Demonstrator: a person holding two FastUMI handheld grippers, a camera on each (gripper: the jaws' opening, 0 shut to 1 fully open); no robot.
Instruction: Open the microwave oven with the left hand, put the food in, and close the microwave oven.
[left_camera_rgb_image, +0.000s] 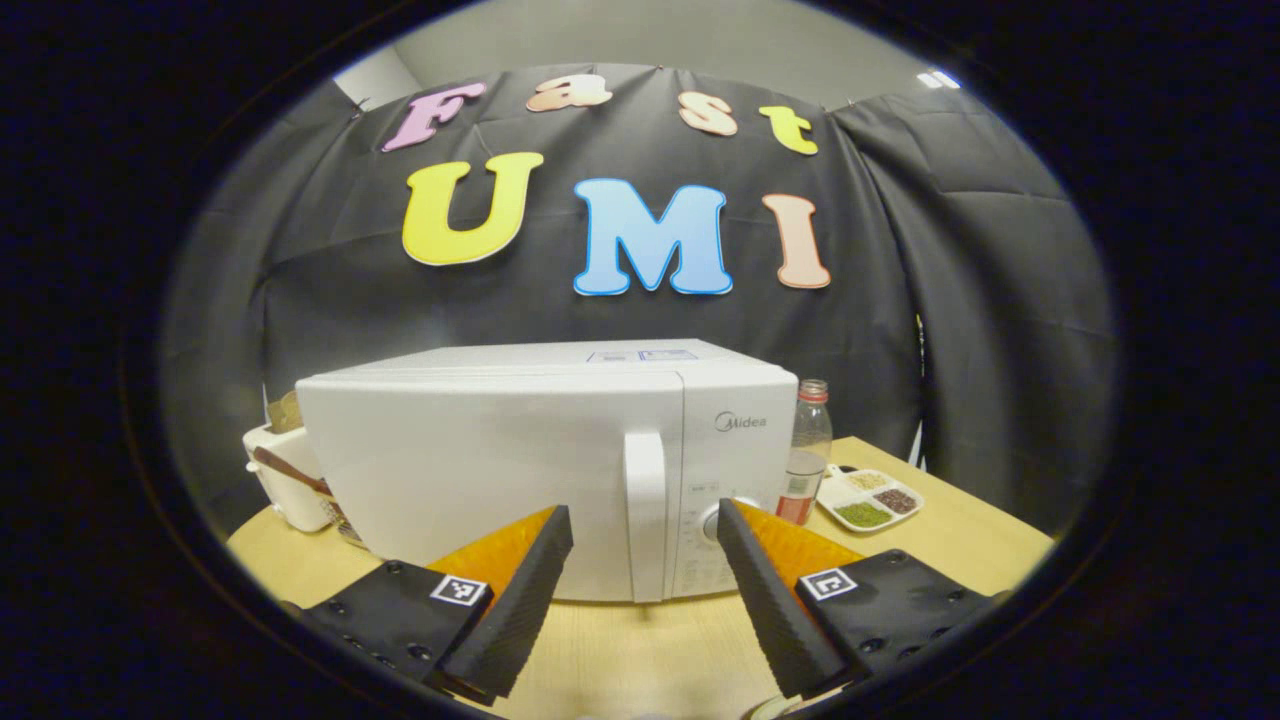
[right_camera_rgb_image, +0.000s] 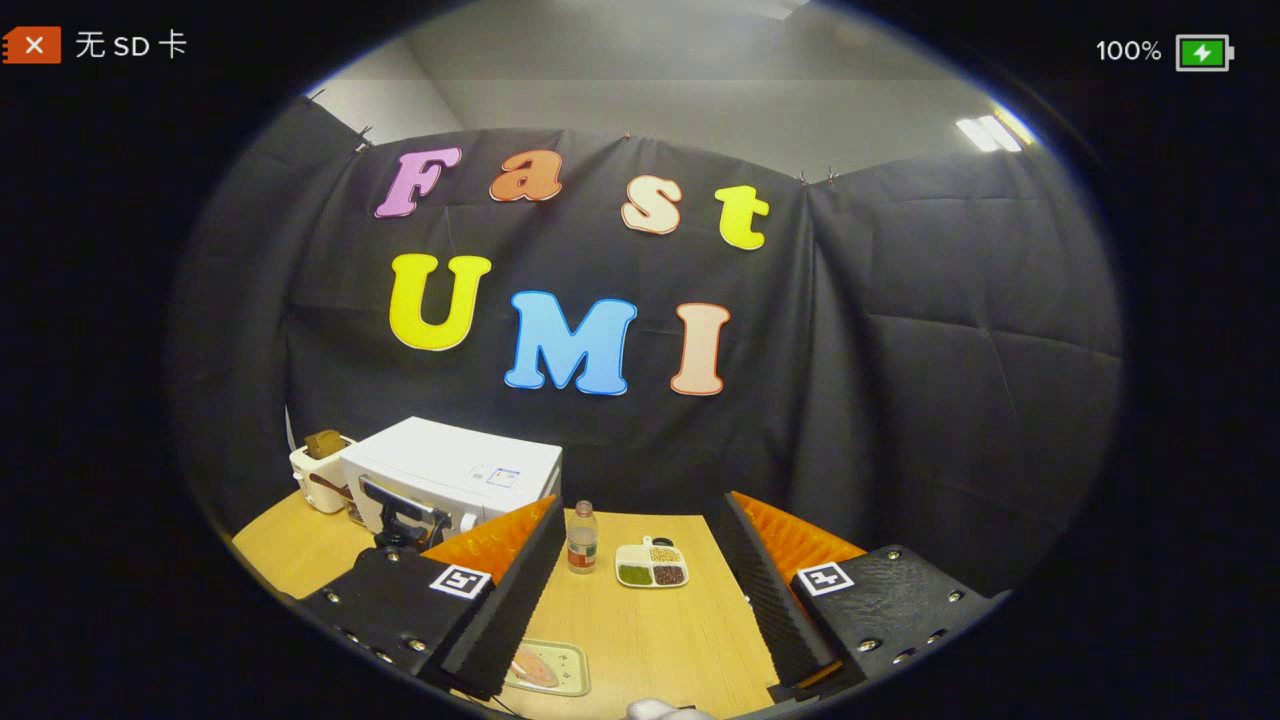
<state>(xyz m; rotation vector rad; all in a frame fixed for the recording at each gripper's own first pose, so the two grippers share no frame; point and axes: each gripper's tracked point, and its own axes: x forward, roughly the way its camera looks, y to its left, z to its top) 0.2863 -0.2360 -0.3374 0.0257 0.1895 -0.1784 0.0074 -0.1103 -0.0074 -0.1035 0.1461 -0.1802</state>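
The microwave (left_camera_rgb_image: 545, 470) bears the brand "Midea" at the upper right of its front; its top stickers are unreadable

black screwed mounts, square tag markers

We're seeing bare table (left_camera_rgb_image: 640, 650) lying open ahead of microwave (left_camera_rgb_image: 480, 470) door; bottle (left_camera_rgb_image: 806, 450) and divided dish (left_camera_rgb_image: 868, 497) crowding its right side, white container (left_camera_rgb_image: 285, 480) pressing against left.
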